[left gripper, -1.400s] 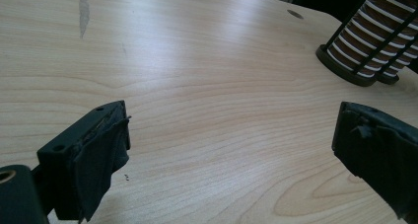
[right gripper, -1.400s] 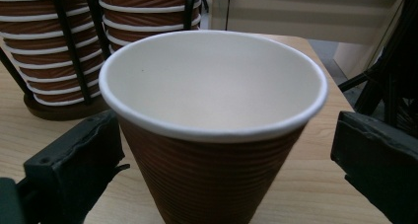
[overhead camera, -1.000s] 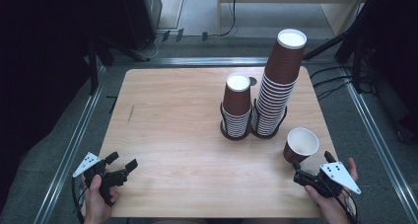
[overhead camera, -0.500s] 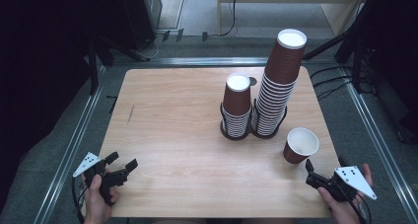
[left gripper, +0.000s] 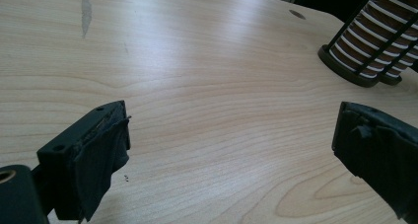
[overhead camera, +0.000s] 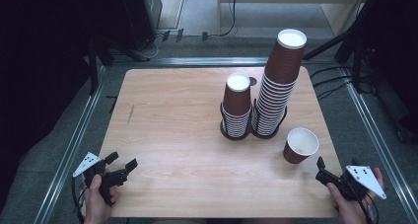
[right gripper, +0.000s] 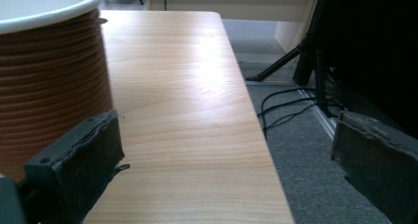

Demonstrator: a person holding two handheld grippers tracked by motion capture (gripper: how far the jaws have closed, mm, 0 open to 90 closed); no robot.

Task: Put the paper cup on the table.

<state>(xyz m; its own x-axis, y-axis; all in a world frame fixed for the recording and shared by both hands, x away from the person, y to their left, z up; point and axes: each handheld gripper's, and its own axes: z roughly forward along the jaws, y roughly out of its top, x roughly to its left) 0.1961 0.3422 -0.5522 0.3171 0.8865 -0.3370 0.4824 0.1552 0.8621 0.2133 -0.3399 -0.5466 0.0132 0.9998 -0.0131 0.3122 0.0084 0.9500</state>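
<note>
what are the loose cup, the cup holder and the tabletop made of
Loose cup: looks like paper, matte brown ribbed outside, white inside with a rolled rim. Cup holder: thin black bars on a ring base, likely painted metal wire, possibly plastic. Tabletop: pale wood grain with a soft sheen, wood or a wood-look laminate; the pictures cannot settle which.

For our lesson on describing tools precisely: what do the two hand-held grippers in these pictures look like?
Both are black. The left gripper and right gripper each carry a pale grey three-cornered plate dotted with small holes, and each has two blocky jaws faced with rough dark padding, as both gripper views show. A thin dark cable trails from the left one.
</note>
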